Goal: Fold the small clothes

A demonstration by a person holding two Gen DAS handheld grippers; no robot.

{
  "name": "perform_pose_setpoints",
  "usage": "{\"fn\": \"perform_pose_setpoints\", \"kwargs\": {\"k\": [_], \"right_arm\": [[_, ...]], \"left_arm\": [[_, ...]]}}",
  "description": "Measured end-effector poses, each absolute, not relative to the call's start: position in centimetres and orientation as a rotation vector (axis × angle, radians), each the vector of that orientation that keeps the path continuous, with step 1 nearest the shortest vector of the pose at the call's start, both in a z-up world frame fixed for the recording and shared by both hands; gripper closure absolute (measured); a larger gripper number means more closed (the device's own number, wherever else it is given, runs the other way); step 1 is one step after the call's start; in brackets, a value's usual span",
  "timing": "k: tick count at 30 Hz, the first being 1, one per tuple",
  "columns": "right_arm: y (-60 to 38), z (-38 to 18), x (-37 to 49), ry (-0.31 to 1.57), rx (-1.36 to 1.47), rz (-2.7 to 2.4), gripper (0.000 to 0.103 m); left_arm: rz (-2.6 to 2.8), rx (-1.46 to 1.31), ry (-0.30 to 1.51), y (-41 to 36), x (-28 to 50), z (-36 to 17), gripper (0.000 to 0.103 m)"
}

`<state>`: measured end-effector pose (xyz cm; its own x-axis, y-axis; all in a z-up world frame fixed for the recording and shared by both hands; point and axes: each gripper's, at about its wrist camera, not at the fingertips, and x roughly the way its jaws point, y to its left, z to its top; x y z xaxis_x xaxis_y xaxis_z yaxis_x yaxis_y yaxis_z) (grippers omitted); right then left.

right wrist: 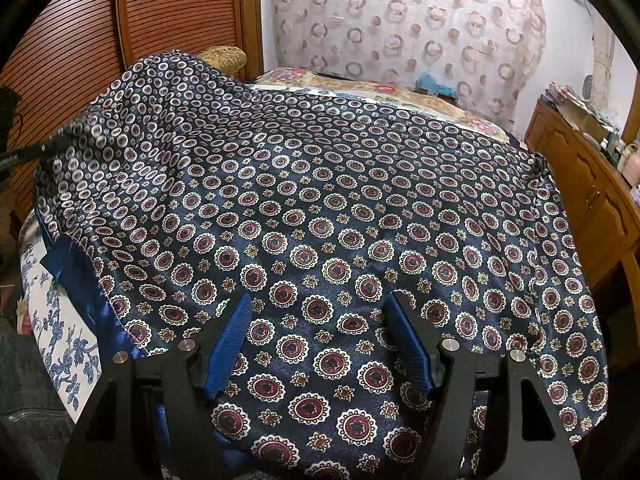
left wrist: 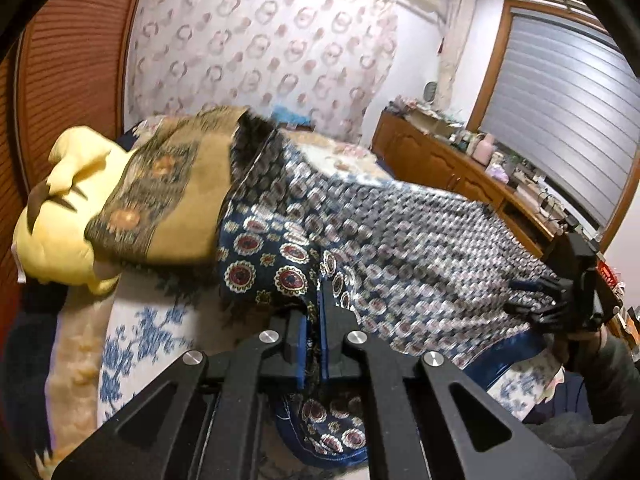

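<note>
Across the bed's blue-flowered white sheet [right wrist: 60, 320], the navy satin garment with red medallions [right wrist: 320, 200] lay spread, one edge pinched in the narrow left tool [left wrist: 314, 320], likely to lift a fold, while the right tool [right wrist: 320, 340] hovered wide over it.

Quick count: one navy medallion-print cloth [right wrist: 320, 216] spread over the bed [right wrist: 60, 320], one bed. Two grippers, the left [left wrist: 314, 320] and the right [right wrist: 320, 344], two fingers each. One yellow plush [left wrist: 60, 216], one gold patterned pillow [left wrist: 168, 200], one curtain [right wrist: 400, 20], one wooden cabinet [left wrist: 440, 160], and one window blind [left wrist: 568, 112].
</note>
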<state>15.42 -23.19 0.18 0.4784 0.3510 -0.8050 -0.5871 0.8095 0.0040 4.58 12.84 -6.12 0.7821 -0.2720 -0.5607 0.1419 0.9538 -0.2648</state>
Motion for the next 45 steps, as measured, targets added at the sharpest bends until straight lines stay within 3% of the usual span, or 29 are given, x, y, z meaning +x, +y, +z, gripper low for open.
{"fn": "perform_pose_setpoints", "kwargs": {"k": [20, 39, 44, 45], "right_arm": [[-26.1, 2.4, 14.9, 0.869, -0.241, 0.523, 0.032], [-32.2, 5.7, 12.4, 0.787, -0.157, 0.413, 0.032], [-32.6, 5.3, 12.2, 0.792, -0.140, 0.413, 0.032], [-32.6, 5.2, 12.4, 0.795, -0.139, 0.415, 0.032]], "left_arm": [[-0.481, -0.073, 0.535, 2.7, 9.8, 0.8, 0.098], [-0.723, 0.048, 0.567, -10.1, 12.7, 2.7, 0.097], [-0.716, 0.067, 0.605, -10.5, 12.7, 1.8, 0.082], [-0.717, 0.067, 0.610, -10.4, 12.6, 1.6, 0.074]]}}
